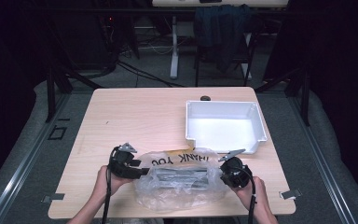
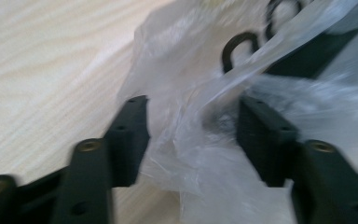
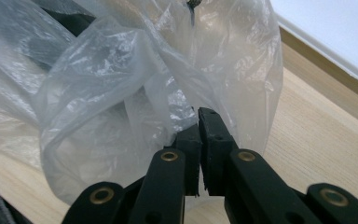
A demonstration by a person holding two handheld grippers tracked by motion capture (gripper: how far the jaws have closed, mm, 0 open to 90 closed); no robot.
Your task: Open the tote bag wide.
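A clear plastic bag (image 1: 182,186) printed "THANK YOU" lies near the table's front edge, with a dark grey oblong thing (image 1: 179,176) inside it. My left gripper (image 1: 145,171) is at the bag's left end. In the left gripper view its jaws stand apart, and loose bag film (image 2: 205,154) lies between them without being pressed by my left gripper (image 2: 191,135). My right gripper (image 1: 218,175) is at the bag's right end. In the right gripper view my right gripper (image 3: 198,123) is shut, with a fold of the bag (image 3: 121,93) pinched at its tips.
A white open bin (image 1: 256,123) stands on the wooden table (image 1: 135,116) at the back right, just behind the bag. A small black object (image 1: 205,98) sits by the far edge. Metal clips (image 1: 290,193) mark the front corners. A chair with dark cloth (image 1: 221,28) stands beyond the table.
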